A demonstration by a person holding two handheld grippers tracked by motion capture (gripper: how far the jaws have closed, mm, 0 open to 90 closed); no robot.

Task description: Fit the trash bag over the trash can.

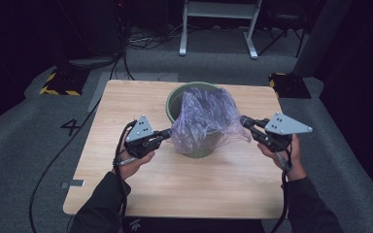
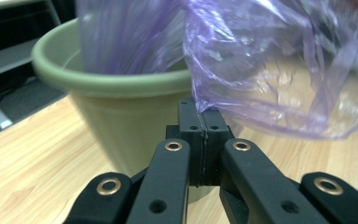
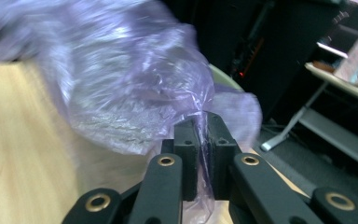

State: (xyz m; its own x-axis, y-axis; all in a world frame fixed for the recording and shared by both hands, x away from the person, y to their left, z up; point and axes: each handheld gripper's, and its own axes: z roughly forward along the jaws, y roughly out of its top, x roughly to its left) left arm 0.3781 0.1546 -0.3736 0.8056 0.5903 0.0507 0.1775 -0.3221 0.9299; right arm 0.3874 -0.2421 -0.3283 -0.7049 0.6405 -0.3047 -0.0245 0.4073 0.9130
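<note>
A green round bin [image 1: 196,145] stands at the middle of the wooden table [image 1: 175,184]. A thin purple plastic bag [image 1: 206,116] hangs partly in the bin and spills over its near rim. My left gripper [image 1: 169,133] is at the bag's left edge, shut on the film. In the left gripper view the jaws meet on a corner of the bag [image 2: 261,84] in front of the bin [image 2: 121,116]. My right gripper [image 1: 245,121] is at the bag's right edge. In the right gripper view the bag [image 3: 121,88] is pinched between the closed jaws.
The table's edges run close on all sides, with grey carpet floor around it. A cable [image 1: 53,165] trails on the floor at the left. A white frame's legs [image 1: 218,29] stand behind the table, and yellow-black marked bases [image 1: 60,82] sit at the far corners.
</note>
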